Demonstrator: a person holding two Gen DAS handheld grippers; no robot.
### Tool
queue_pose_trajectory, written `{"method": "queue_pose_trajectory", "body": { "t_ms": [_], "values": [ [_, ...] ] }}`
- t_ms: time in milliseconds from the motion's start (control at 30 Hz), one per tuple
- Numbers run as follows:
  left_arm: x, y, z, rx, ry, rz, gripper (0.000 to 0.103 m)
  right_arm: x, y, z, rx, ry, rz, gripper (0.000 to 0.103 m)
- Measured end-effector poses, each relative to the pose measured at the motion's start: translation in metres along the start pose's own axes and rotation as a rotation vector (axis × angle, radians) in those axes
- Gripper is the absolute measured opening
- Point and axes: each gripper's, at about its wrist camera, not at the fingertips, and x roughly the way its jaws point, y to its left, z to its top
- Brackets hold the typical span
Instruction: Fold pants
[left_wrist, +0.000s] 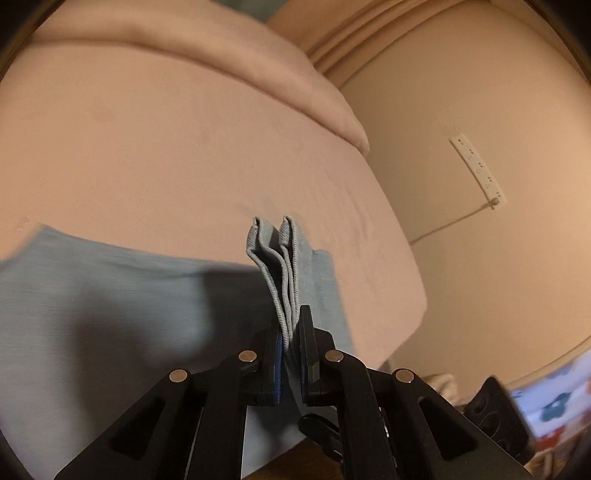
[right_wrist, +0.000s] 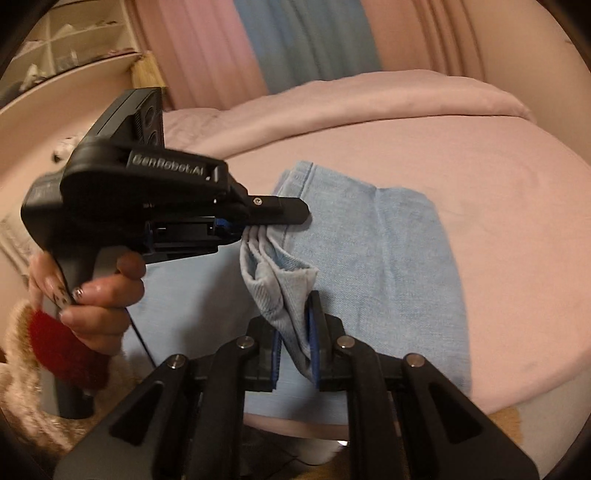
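Light blue pants (right_wrist: 388, 258) lie spread on the pink bed (right_wrist: 498, 221). In the left wrist view the pants (left_wrist: 92, 295) fill the lower left. My left gripper (left_wrist: 290, 332) is shut on a bunched, layered hem edge (left_wrist: 275, 258) that stands up between its pads. In the right wrist view my right gripper (right_wrist: 295, 332) is shut on the same raised edge (right_wrist: 280, 288), lower down. Just above it my left gripper (right_wrist: 273, 223) is seen from the side, held by a hand (right_wrist: 103, 295), pinching the top of that edge.
A folded pink blanket (left_wrist: 221, 74) lies along the far side of the bed. A white power strip (left_wrist: 476, 166) and its cord lie on the floor to the right of the bed. Curtains (right_wrist: 295, 44) hang behind, and shelves (right_wrist: 74, 37) stand at the far left.
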Motion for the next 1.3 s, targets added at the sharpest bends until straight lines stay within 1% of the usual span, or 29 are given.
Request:
{"method": "queue_pose_trajectory", "body": {
  "t_ms": [33,67,100,133,267,333,367,467,567,600,700,733,767,833,867,900,933,1000,1067,1100,1167,1267,1300],
  "values": [
    [-0.006,0.003,-0.002,0.010,-0.012,0.021,0.003,0.002,0.010,0.002,-0.016,0.006,0.028,0.013],
    [-0.018,0.011,-0.005,0.024,-0.028,0.063,0.003,0.005,0.019,0.003,-0.029,0.012,0.045,0.013],
    [-0.022,0.016,-0.007,0.026,-0.028,0.088,0.003,0.010,0.029,0.002,-0.045,0.022,0.066,0.013],
    [-0.024,0.027,-0.010,0.013,-0.022,0.119,0.003,0.015,0.037,0.000,-0.057,0.034,0.081,0.013],
    [-0.024,0.070,-0.019,-0.069,0.010,0.192,0.003,0.052,0.059,-0.008,-0.076,0.125,0.131,0.013],
    [-0.018,0.081,-0.022,-0.084,0.022,0.210,0.003,0.067,0.065,-0.013,-0.099,0.165,0.119,0.014],
    [-0.011,0.082,-0.023,-0.089,0.027,0.217,0.003,0.073,0.068,-0.015,-0.112,0.177,0.101,0.015],
    [-0.002,0.084,-0.025,-0.092,0.031,0.233,0.003,0.079,0.068,-0.011,-0.112,0.196,0.079,0.019],
    [-0.001,0.081,-0.024,-0.088,0.030,0.234,0.004,0.072,0.061,-0.004,-0.081,0.229,0.093,0.033],
    [0.001,0.078,-0.023,-0.084,0.029,0.232,0.004,0.067,0.060,-0.003,-0.071,0.234,0.098,0.040],
    [-0.006,0.074,-0.023,-0.066,0.009,0.234,0.004,0.041,0.057,-0.016,-0.052,0.205,0.098,0.047],
    [-0.008,0.071,-0.022,-0.057,0.003,0.237,0.004,0.034,0.053,-0.012,-0.046,0.188,0.096,0.049],
    [-0.009,0.070,-0.022,-0.049,0.001,0.242,0.004,0.028,0.050,-0.010,-0.039,0.168,0.086,0.050],
    [-0.005,0.073,-0.022,-0.033,0.013,0.261,0.004,0.018,0.042,-0.008,-0.027,0.139,0.053,0.055],
    [-0.002,0.076,-0.021,-0.037,0.022,0.267,0.004,0.014,0.035,-0.003,-0.020,0.125,0.033,0.055],
    [0.004,0.081,-0.022,-0.046,0.037,0.289,0.007,0.011,0.030,-0.002,-0.013,0.112,0.014,0.055],
    [0.007,0.081,-0.022,-0.047,0.040,0.306,0.010,0.011,0.022,-0.002,-0.003,0.106,-0.028,0.055],
    [0.010,0.082,-0.024,-0.041,0.034,0.317,0.010,0.017,0.009,-0.003,0.006,0.137,-0.124,0.054],
    [0.010,0.080,-0.026,-0.037,0.028,0.327,0.011,0.027,-0.001,-0.007,-0.002,0.170,-0.213,0.047],
    [0.009,0.077,-0.026,-0.038,0.026,0.337,0.011,0.031,-0.004,-0.010,-0.005,0.185,-0.229,0.043],
    [0.002,0.071,-0.028,-0.042,0.013,0.353,0.011,0.042,-0.009,-0.014,0.000,0.220,-0.250,0.042],
    [-0.011,0.055,-0.034,0.002,-0.034,0.398,0.011,0.043,-0.007,-0.017,-0.040,0.209,-0.263,0.042],
    [-0.020,0.050,-0.037,0.018,-0.060,0.384,0.011,0.043,-0.008,-0.016,-0.040,0.209,-0.263,0.042]
  ]
}}
